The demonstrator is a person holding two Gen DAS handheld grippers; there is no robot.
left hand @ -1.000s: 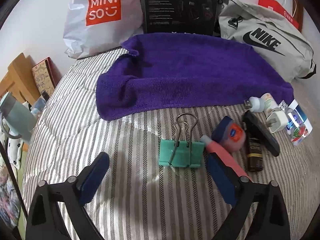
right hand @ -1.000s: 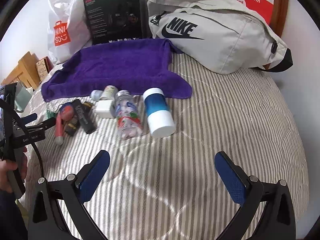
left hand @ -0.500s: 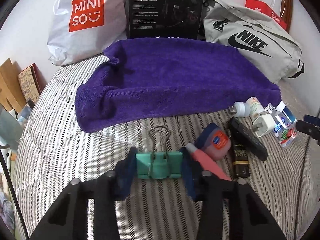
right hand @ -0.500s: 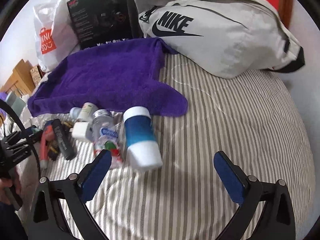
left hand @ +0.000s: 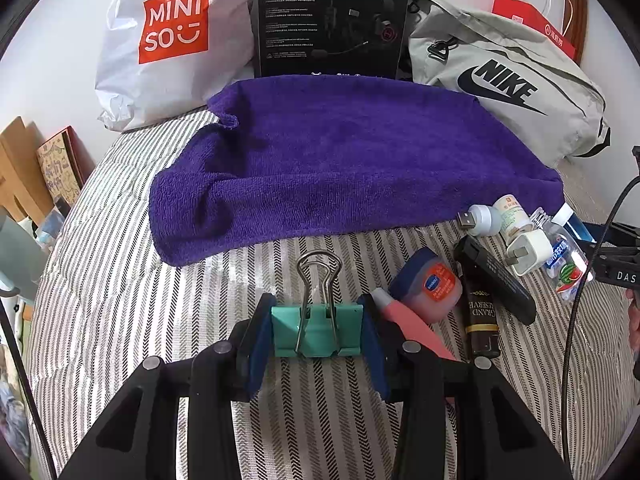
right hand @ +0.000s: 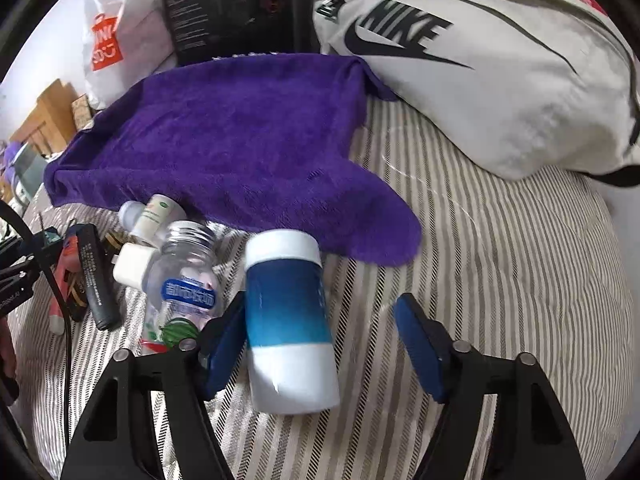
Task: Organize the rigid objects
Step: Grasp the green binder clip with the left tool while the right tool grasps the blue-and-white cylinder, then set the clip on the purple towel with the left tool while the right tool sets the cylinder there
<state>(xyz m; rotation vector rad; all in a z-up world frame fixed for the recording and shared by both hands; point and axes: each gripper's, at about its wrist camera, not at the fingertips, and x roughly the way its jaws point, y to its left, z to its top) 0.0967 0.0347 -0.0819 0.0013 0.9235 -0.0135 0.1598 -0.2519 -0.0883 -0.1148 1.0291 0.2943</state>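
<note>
Left wrist view
My left gripper (left hand: 318, 332): jaws clamped on the green binder clip (left hand: 317, 330), a blue pad against each side.
Binder clip: on the striped bed (left hand: 120, 280), wire handles pointing toward the purple towel (left hand: 340, 160).
Beside my right pad: a pink tube (left hand: 404, 324), a small orange-labelled jar (left hand: 434, 286), a black bar (left hand: 496, 280), a white plug (left hand: 528, 254), all crowded together.
Far edge of bed: a Miniso bag (left hand: 168, 40), a black box (left hand: 332, 20), a Nike bag (left hand: 508, 92).

Right wrist view
My right gripper (right hand: 320, 338): jaws apart around the blue-and-white bottle (right hand: 288, 320); left pad touches it, right pad stands off.
Bottle: lying on the bed just short of the towel's (right hand: 224, 136) near edge, a clear bottle (right hand: 184, 280) at its left.
</note>
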